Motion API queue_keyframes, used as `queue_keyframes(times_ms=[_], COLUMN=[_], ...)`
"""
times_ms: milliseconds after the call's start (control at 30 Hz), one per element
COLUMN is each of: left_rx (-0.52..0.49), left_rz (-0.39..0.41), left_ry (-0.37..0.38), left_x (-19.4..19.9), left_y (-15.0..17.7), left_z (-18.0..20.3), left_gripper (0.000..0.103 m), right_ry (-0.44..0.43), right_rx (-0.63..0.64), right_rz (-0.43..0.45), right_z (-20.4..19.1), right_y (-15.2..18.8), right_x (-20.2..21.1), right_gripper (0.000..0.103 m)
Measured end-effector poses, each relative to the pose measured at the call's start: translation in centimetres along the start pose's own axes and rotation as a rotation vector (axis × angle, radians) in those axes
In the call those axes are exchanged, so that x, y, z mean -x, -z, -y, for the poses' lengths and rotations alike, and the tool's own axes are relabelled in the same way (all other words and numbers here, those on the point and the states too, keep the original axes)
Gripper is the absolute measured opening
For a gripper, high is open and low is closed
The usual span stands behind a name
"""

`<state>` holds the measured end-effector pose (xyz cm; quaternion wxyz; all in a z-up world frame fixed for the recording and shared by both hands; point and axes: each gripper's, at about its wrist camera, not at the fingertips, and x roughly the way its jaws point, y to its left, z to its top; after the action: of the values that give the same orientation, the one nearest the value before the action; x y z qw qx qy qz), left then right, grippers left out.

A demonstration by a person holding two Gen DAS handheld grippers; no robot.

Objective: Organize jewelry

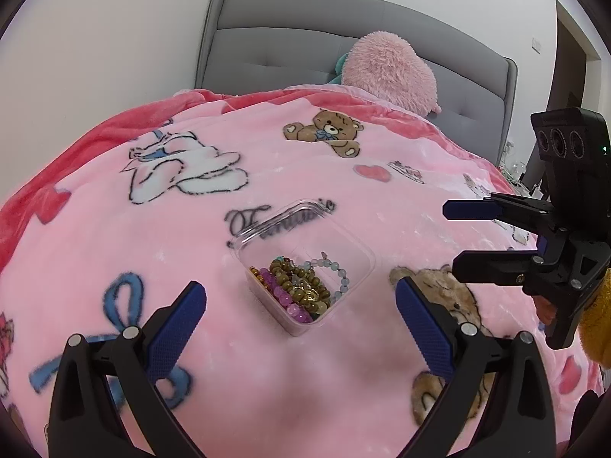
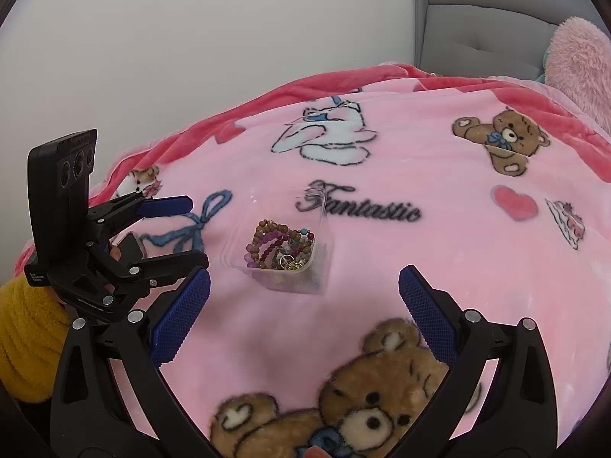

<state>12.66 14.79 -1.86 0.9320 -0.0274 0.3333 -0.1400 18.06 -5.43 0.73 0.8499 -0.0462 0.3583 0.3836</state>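
- The bed under the pink fleece blanket (image 1: 114, 236) with bears and bows is soft, so any press could tip what rests on it. The blanket's script reads "Fantastic".
- The left hand-held gripper (image 1: 301, 301) and right hand-held gripper (image 2: 304, 290) both hover wide apart, holding nothing.
- The clear square plastic box (image 1: 244, 255) sits mid-blanket, away from the bed's edges, and could skid if nudged.
- The tangled beaded bracelets (image 1: 301, 286) inside it could lift together.
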Motion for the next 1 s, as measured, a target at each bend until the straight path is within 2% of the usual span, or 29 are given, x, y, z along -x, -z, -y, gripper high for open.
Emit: queue_keyframes(times_ms=[1000], left_rx=[-0.005], left_rz=[-0.008], left_ry=[0.012], left_x=[0.05], left_y=[0.05], left_z=[0.39], left_gripper=[0.098], right_ry=[-0.006], right_rx=[-0.006], right_rz=[0.013], right_z=[-0.03], right_y=[-0.25], right_x=[0.43], right_gripper=[0.095])
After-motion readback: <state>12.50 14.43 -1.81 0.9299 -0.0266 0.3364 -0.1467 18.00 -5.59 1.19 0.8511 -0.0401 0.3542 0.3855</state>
